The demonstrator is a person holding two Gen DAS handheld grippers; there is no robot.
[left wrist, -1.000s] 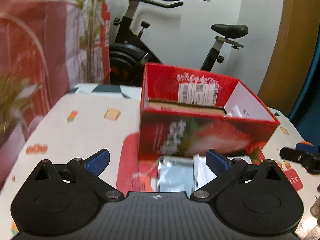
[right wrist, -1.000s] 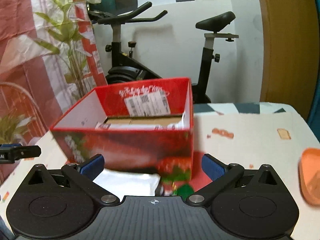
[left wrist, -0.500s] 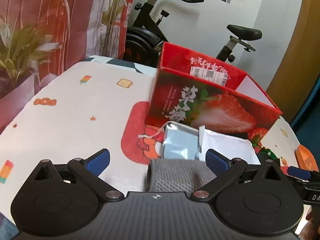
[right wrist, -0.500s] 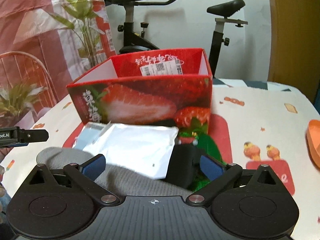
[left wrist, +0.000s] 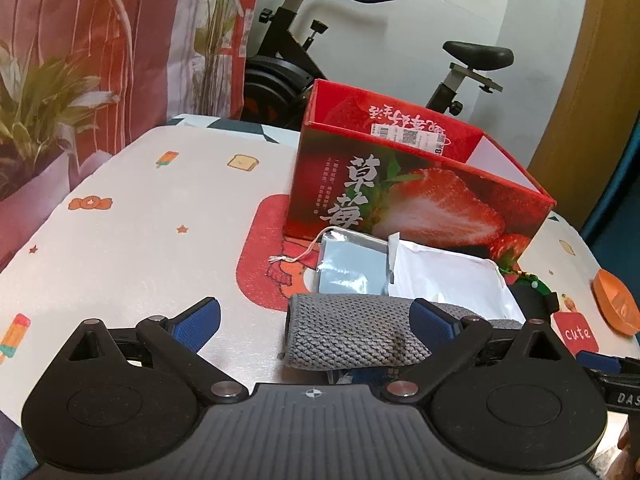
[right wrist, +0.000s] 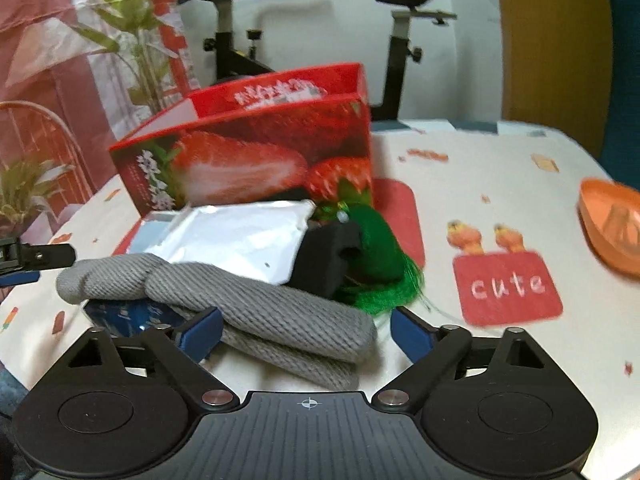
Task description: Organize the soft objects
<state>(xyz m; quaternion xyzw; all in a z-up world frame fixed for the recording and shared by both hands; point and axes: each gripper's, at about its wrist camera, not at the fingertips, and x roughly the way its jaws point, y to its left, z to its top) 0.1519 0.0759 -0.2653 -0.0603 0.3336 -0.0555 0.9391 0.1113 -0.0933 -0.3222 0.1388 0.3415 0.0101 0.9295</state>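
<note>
A grey knit cloth (right wrist: 256,312) lies between the blue pads (right wrist: 202,330); beyond it, a green tassel (right wrist: 376,248), a red strawberry-printed box (right wrist: 248,160), a white cartoon-patterned bench (right wrist: 480,168).

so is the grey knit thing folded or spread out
Folded: the grey knit cloth lies doubled over in stacked layers with a rounded fold edge, beside the white pouch.
</note>
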